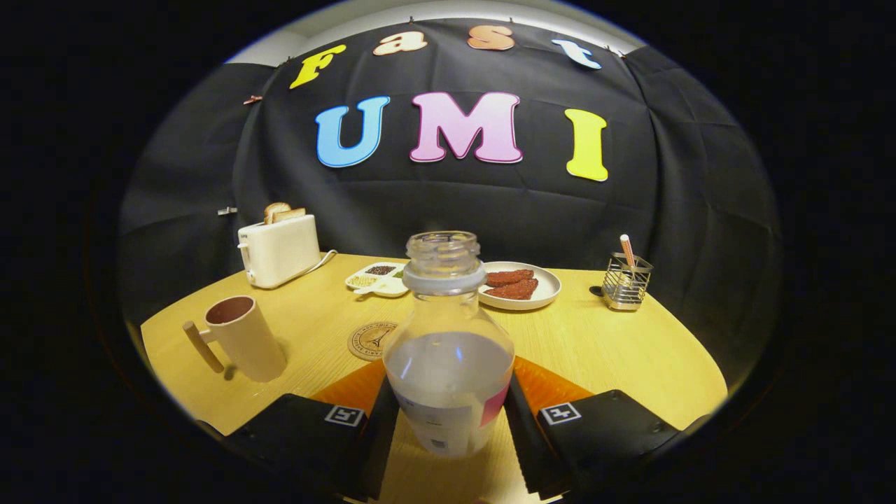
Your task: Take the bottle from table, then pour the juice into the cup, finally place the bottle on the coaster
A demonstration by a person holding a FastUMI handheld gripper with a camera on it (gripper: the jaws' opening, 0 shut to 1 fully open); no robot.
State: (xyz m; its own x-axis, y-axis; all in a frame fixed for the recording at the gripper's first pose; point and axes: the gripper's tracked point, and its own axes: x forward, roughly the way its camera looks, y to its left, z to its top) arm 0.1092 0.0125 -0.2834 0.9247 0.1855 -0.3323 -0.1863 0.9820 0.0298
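Both tongs [448, 413] fingers clamp upright bottle [448, 350]

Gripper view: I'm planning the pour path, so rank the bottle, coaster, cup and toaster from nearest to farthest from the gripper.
1. Bottle: between the fingers of the gripper, which press on both its sides.
2. Coaster: just beyond the fingers, left of the bottle.
3. Cup: farther left, handle pointing left; too close to the coaster to rank firmly.
4. Toaster: far left, by the booth wall.
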